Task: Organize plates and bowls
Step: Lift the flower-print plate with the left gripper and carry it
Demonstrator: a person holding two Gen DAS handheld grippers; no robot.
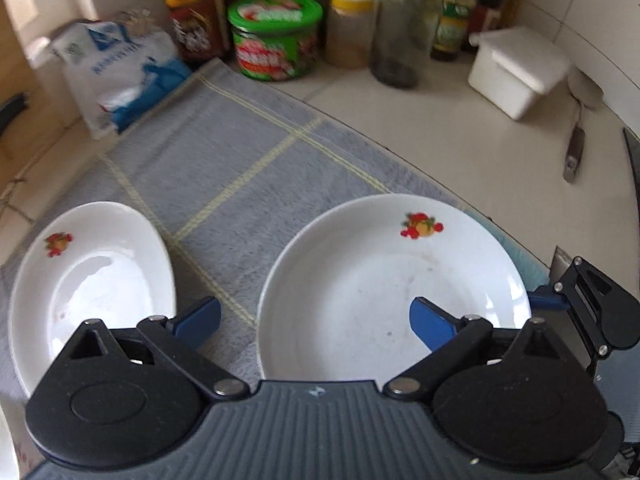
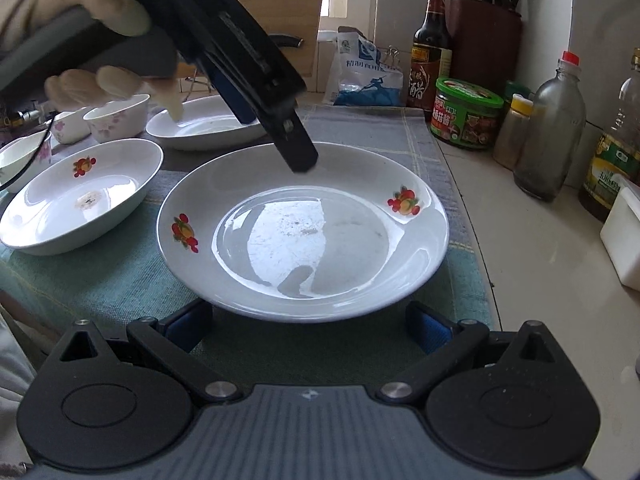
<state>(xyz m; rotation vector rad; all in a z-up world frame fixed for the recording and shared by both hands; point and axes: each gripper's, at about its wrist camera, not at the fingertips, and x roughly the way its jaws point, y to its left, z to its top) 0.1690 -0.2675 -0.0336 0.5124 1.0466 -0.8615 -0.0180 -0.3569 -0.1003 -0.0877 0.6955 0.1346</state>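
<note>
A large white plate (image 1: 392, 280) (image 2: 300, 232) with fruit prints lies on a grey checked cloth (image 1: 224, 168). My left gripper (image 1: 316, 322) (image 2: 276, 132) hangs open over the plate's rim, pointing steeply down, with one pad above the plate's inside and the other above the cloth. A gloved hand (image 2: 80, 12) holds it. My right gripper (image 2: 310, 326) is open at the opposite rim, nothing pressed between its pads. A second fruit-print plate (image 1: 92, 280) (image 2: 80, 196) lies beside the large one. A third plate (image 2: 204, 120) and floral bowls (image 2: 116, 116) sit farther back.
Along the wall stand a green-lidded jar (image 1: 276, 36) (image 2: 466, 112), sauce bottles (image 2: 430, 48), a clear bottle (image 1: 404, 28), a white box (image 1: 516, 68) and a blue-and-white bag (image 1: 116, 72). A spoon (image 1: 576, 140) lies on the counter. A knife block (image 2: 484, 32) is at the back.
</note>
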